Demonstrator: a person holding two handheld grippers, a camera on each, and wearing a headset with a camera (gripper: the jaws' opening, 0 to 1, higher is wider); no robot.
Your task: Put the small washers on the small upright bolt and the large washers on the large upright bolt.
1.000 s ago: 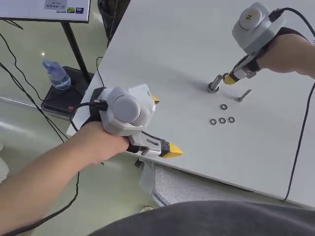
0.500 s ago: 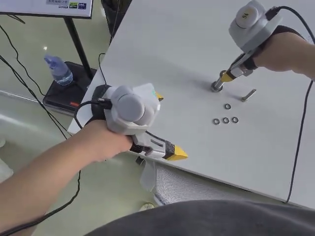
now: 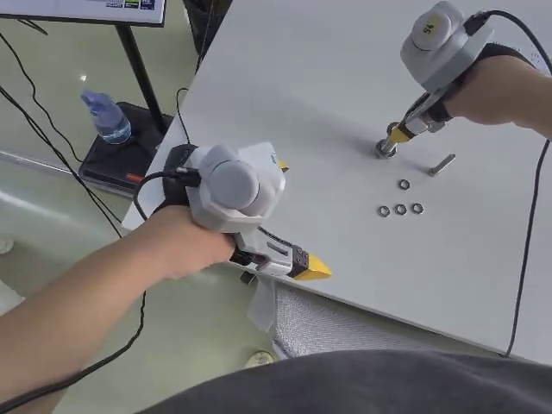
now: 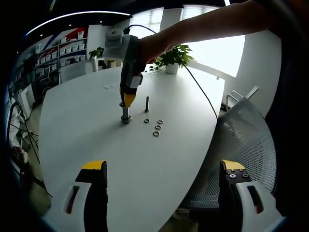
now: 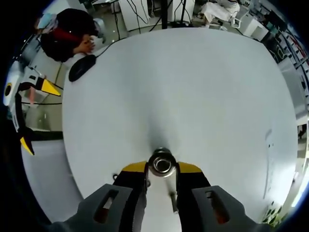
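The large bolt [image 3: 385, 149] stands upright on the white table [image 3: 285, 95], its top [image 5: 161, 164] between my right gripper's yellow fingertips [image 5: 136, 167]. My right gripper [image 3: 394, 137] comes down on it from above and looks shut on its top. The same bolt [image 4: 125, 116] and gripper [image 4: 128, 94] appear in the left gripper view. A thin small bolt [image 4: 147, 104] stands just beside it [image 3: 442, 164]. Several small washers [image 3: 400, 209] lie loose on the table near the bolts [image 4: 157, 127]. My left gripper [image 4: 162, 166] is open and empty, held off the table's near edge [image 3: 306, 267].
A mesh chair [image 3: 345, 332] sits under the near table edge. On the floor to the left are a water bottle [image 3: 106, 115] and a black box [image 3: 129, 151]. A cable [image 3: 526, 233] runs down the table's right side. A potted plant [image 4: 170, 60] stands at the far end.
My right gripper's tips have moved from beside the large bolt onto its top. The left gripper has stayed about where it was; the head camera has shifted slightly.
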